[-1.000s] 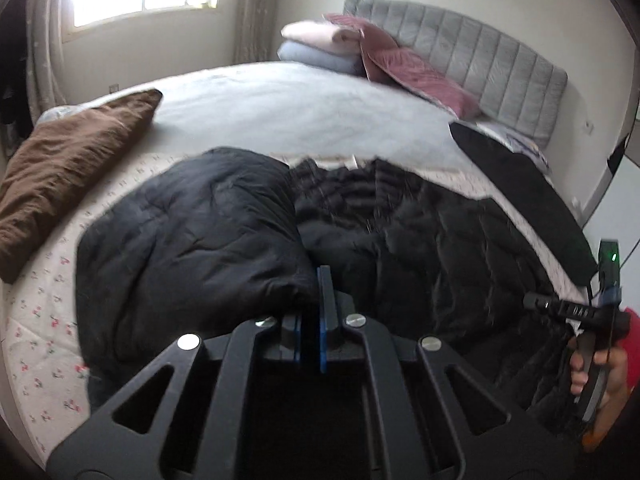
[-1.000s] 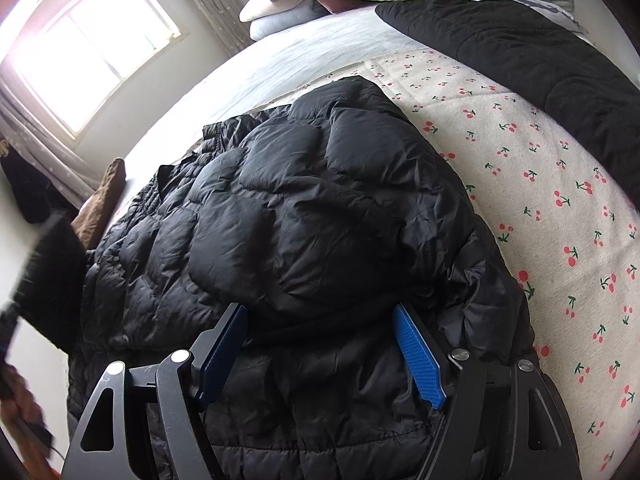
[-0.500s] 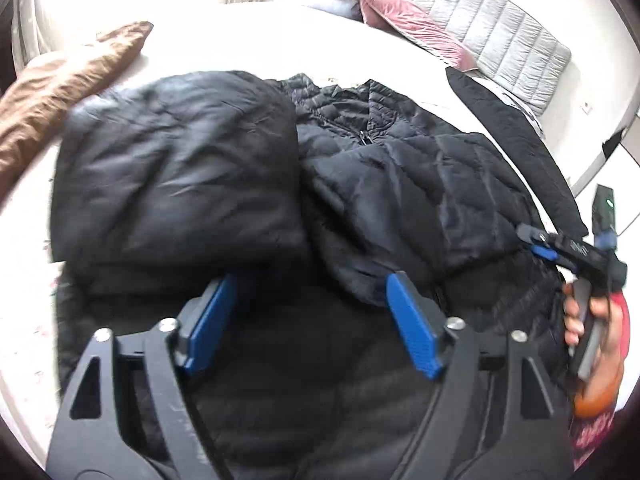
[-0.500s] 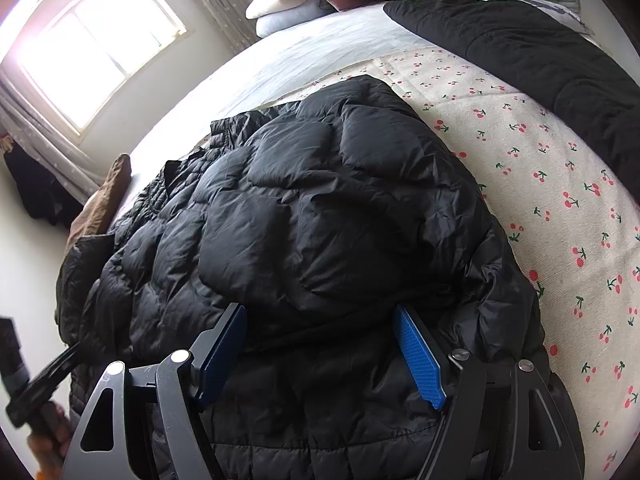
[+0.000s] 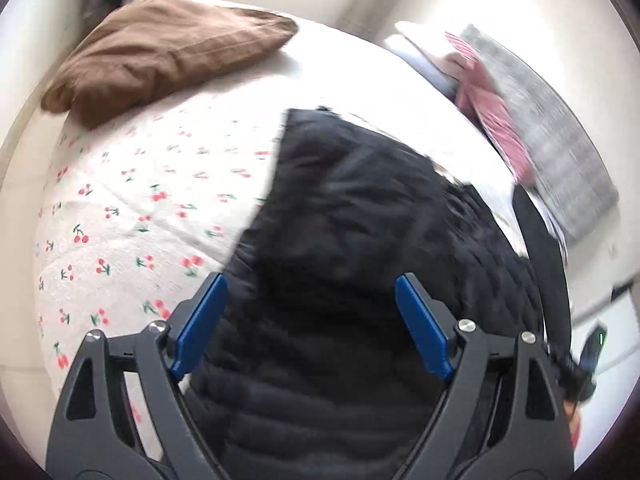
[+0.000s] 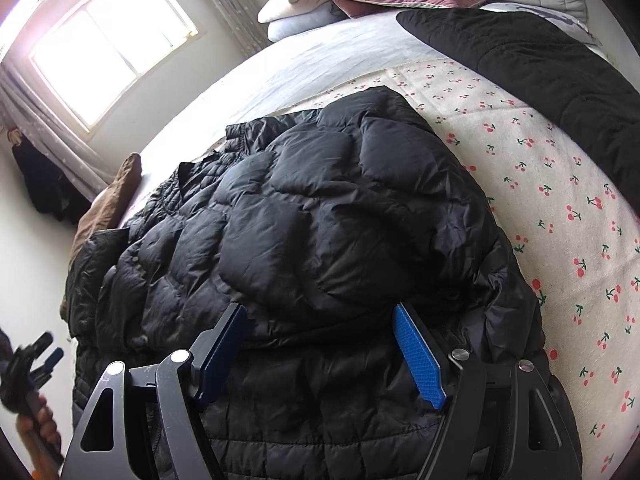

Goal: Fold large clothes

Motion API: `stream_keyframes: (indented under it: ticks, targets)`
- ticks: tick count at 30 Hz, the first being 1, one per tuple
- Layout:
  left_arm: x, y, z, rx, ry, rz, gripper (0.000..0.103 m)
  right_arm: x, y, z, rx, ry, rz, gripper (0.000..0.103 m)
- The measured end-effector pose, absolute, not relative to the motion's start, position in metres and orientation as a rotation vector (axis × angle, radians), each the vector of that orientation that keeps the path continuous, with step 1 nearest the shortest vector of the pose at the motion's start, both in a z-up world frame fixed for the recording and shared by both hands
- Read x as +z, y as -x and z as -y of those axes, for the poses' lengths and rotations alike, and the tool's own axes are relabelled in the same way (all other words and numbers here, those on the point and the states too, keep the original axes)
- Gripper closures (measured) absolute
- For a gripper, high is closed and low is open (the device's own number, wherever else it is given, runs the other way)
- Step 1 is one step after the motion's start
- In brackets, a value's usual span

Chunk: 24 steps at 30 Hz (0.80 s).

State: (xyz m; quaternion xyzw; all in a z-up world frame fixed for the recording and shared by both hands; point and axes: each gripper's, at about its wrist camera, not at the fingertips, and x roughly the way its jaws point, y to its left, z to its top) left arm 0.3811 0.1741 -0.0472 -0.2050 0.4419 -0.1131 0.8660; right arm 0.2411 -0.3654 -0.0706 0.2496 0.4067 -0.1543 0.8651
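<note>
Your left gripper (image 5: 308,320) has just been opening; its jaws are standing wide over the black jacket (image 6: 320,220), gripping nothing. Your right gripper (image 6: 320,352) is hanging spread over the folded sleeve, pads clear. The jacket is lying on the cherry-print sheet (image 6: 560,184); pillows (image 6: 320,4) beyond.

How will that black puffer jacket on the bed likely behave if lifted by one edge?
The black puffer jacket looks floppy: it already folds and sags on itself. Its puffed quilting suggests it is light for its bulk. The shiny shell may slip between the pads.
</note>
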Motion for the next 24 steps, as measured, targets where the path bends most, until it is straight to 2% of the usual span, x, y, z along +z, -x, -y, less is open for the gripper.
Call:
stream_keyframes:
  ticks: [1,3,5,6,13,18,19,20,21,22,23,24]
  targets:
    - [-0.052,-0.387,-0.177,-0.232,0.454,-0.926,0.018,-0.070,-0.242,0.365,-0.319,-0.521,-0.850,0.027]
    - [-0.060,-0.395,-0.181,-0.244,0.502,-0.922,0.033,-0.067,-0.243,0.362,-0.292,-0.510,-0.834,0.027]
    - [-0.060,-0.401,-0.180,-0.272,0.528,-0.919,0.092,-0.061,-0.244,0.355,-0.258,-0.483,-0.809,0.027]
    - [-0.057,-0.402,-0.175,-0.285,0.522,-0.912,0.100,-0.057,-0.245,0.351,-0.235,-0.467,-0.796,0.027]
    - [0.027,-0.380,-0.103,-0.464,0.351,-0.689,0.100,-0.049,-0.253,0.323,-0.141,-0.371,-0.778,0.027]
    - [0.060,-0.373,-0.022,-0.721,0.272,-0.706,0.099,-0.052,-0.255,0.316,-0.100,-0.377,-0.786,0.027]
    - [0.061,-0.372,-0.005,-0.778,0.253,-0.733,0.089,-0.052,-0.255,0.316,-0.099,-0.381,-0.786,0.027]
    - [0.062,-0.372,0.005,-0.812,0.235,-0.750,0.072,-0.052,-0.255,0.317,-0.099,-0.385,-0.785,0.027]
    - [0.063,-0.369,0.015,-0.829,0.209,-0.756,0.062,-0.053,-0.256,0.318,-0.098,-0.392,-0.784,0.027]
    - [0.064,-0.365,0.020,-0.829,0.183,-0.744,0.047,-0.053,-0.255,0.320,-0.097,-0.400,-0.782,0.027]
    - [0.066,-0.360,0.023,-0.817,0.155,-0.711,0.039,-0.053,-0.255,0.322,-0.096,-0.409,-0.778,0.027]
    - [0.066,-0.357,0.022,-0.804,0.134,-0.682,0.037,-0.052,-0.254,0.324,-0.095,-0.418,-0.773,0.027]
